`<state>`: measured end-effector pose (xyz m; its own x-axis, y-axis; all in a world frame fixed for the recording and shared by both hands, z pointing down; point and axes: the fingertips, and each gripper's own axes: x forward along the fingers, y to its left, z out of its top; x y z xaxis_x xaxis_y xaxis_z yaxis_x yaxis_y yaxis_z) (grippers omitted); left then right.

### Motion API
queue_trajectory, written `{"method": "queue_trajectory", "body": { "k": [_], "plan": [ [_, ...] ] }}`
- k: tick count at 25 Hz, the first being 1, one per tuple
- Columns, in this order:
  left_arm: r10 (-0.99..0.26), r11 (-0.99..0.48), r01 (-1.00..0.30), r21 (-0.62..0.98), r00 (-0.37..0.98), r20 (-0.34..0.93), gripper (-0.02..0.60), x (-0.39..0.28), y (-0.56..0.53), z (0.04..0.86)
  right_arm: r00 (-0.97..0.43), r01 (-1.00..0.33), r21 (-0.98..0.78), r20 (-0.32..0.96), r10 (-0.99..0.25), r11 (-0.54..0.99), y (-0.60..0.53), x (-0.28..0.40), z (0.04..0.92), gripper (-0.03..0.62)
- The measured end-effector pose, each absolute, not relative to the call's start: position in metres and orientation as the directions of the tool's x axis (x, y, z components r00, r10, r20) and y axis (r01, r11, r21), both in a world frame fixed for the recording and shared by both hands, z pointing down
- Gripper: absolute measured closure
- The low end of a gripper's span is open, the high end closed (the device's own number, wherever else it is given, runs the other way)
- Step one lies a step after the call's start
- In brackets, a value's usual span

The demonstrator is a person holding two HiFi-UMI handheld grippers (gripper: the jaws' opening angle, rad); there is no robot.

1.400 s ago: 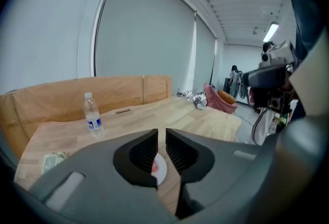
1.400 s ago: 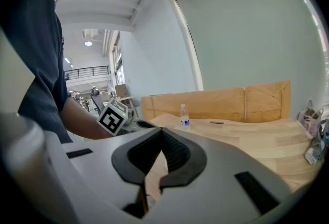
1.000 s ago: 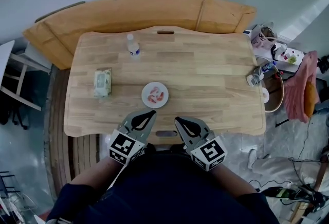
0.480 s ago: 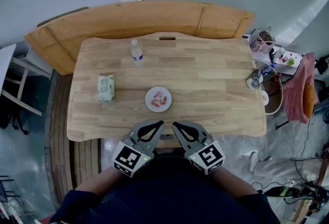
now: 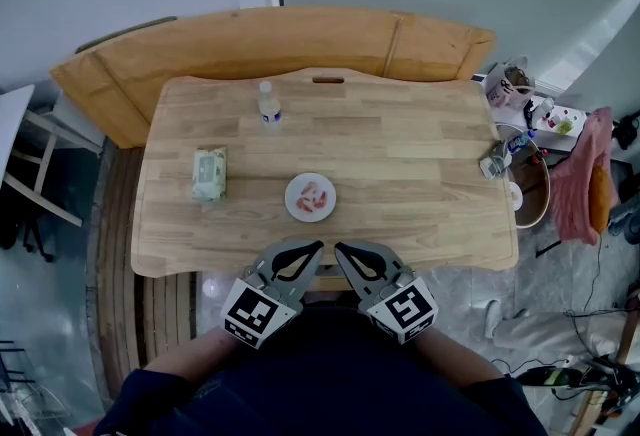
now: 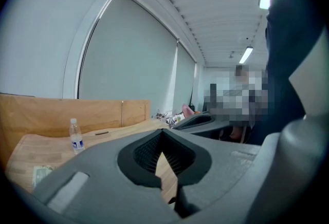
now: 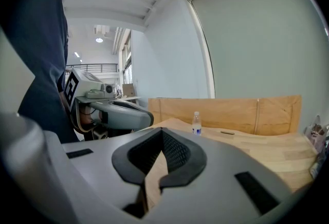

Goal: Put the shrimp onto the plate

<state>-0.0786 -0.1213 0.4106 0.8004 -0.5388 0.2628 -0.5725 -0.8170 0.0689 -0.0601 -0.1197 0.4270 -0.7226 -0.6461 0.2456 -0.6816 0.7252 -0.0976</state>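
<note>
Shrimp (image 5: 313,194) lay on the plate (image 5: 294,206), job apparently done; left claw (image 5: 312,250) and right claw (image 5: 344,251) hung closed, empty, nearside of that plate.

Water bottle (image 5: 268,104) standing near table's (image 5: 420,164) far edge. Wipes pack (image 5: 209,173) lying by left edge. Curved wooden bench (image 5: 300,34) sitting beyond.

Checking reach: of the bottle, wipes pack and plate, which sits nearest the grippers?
The white plate holding shrimp, by the near edge of the table. The wipes pack lies further left; the water bottle stands far back.
</note>
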Motion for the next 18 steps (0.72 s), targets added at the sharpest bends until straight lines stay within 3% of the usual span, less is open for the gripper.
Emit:
{"method": "queue_trajectory", "body": {
  "k": [18],
  "plan": [
    [-0.548,-0.813,-0.580,0.063,0.797,0.254,0.577,-0.0754,-0.1147,0.4106,-0.729,-0.673,-0.089,0.248,-0.638,0.734,-0.1137,-0.0587,0.4279,0.585]
  ]
}}
